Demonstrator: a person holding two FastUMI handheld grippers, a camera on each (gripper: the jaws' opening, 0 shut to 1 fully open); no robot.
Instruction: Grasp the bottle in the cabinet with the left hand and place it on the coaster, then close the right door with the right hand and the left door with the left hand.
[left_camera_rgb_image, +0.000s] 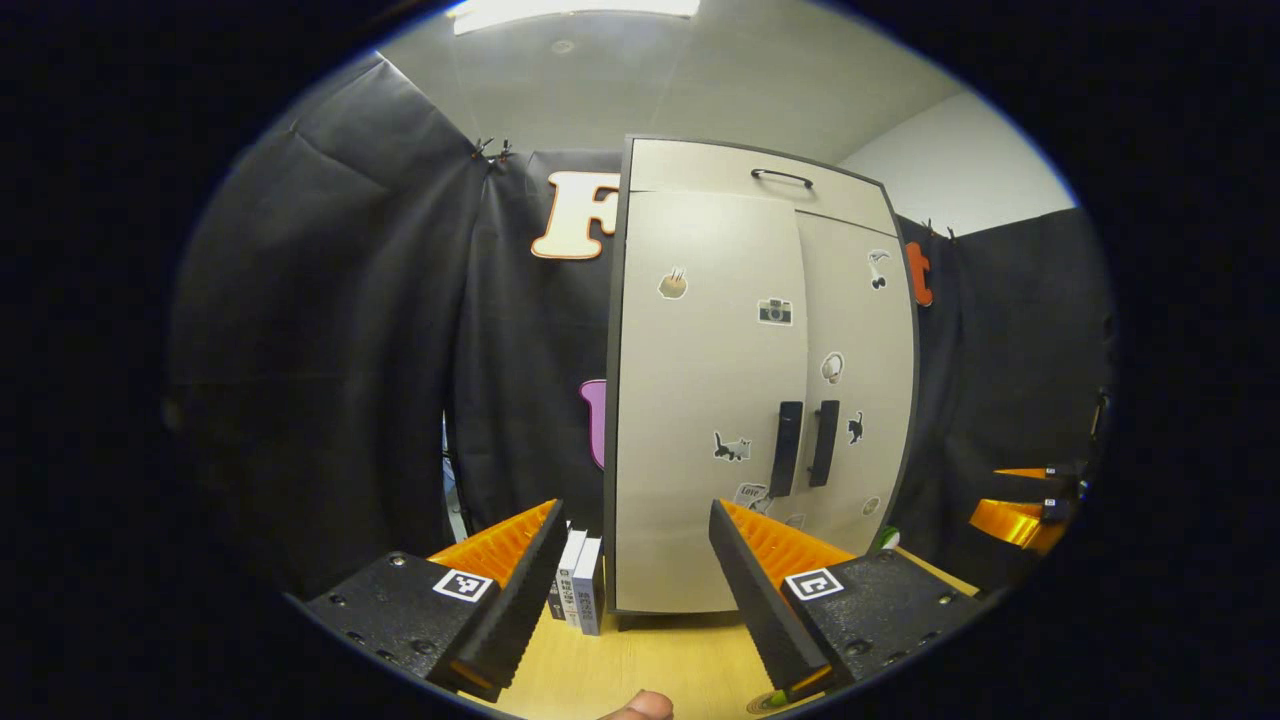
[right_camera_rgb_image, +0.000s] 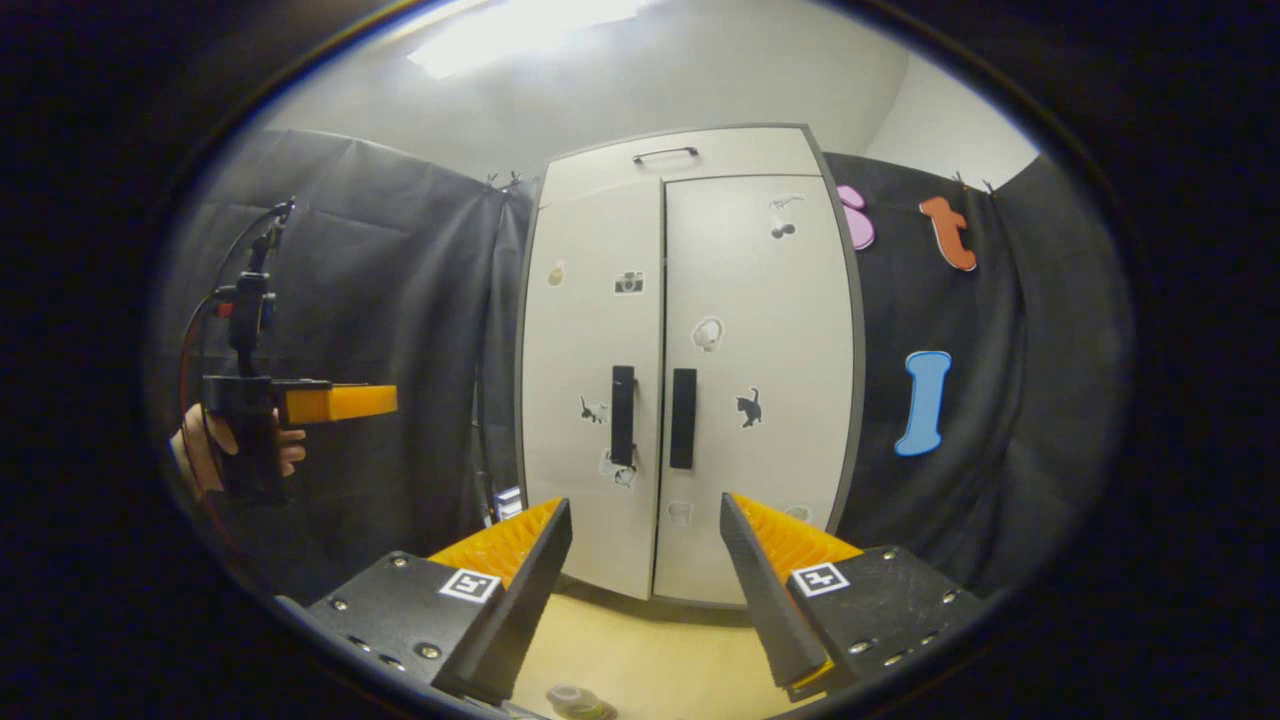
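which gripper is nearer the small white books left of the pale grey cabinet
Left. The small white books stand just past the left gripper's left finger; the right gripper faces the pale grey cabinet's doors, books farther off leftward.

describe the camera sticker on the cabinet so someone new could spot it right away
Find the tall pale cabinet standing on the wooden table against the black cloth. On its left door, look above the black vertical handle near the inner edge: the camera sticker sits there. It is boxy and grey with a round lens, unlike the cat sticker lower down beside the handle.
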